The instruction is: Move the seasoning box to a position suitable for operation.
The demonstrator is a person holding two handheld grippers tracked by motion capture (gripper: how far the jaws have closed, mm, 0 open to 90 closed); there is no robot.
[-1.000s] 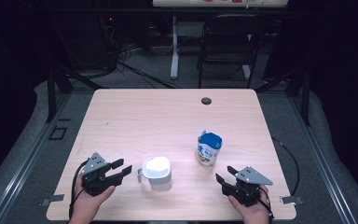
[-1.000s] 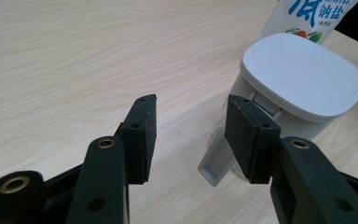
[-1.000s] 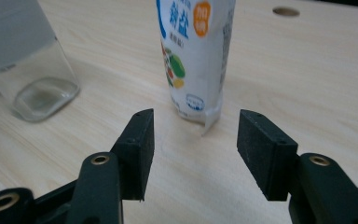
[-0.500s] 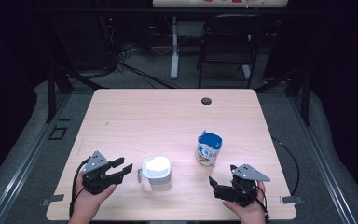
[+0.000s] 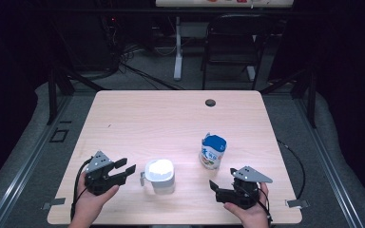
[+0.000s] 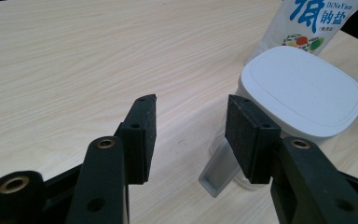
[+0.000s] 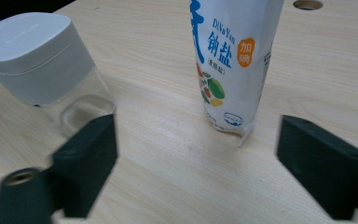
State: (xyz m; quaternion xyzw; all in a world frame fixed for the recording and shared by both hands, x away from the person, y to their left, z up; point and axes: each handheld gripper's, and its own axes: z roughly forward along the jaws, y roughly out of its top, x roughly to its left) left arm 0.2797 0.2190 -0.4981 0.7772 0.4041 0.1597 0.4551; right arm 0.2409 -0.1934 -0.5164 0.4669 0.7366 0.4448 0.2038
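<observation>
Between the fingers [image 6: 142, 135] of the left gripper [image 5: 123, 171] lies bare tabletop, the jaws standing apart with nothing gripped; just beyond its right-hand pad stands the white-lidded clear container [image 5: 159, 175], its small handle [image 6: 216, 171] reaching toward the gap. Across the near edge, the right gripper [image 5: 212, 186] has just been opening and now gapes wide and empty, pointing at the blue-and-white salt pouch [image 5: 213, 151], which stands upright near it, a little apart from the container. Both things sit on the pale wooden table [image 5: 161, 118], well short of the round hole [image 5: 210, 102] at its far side.
</observation>
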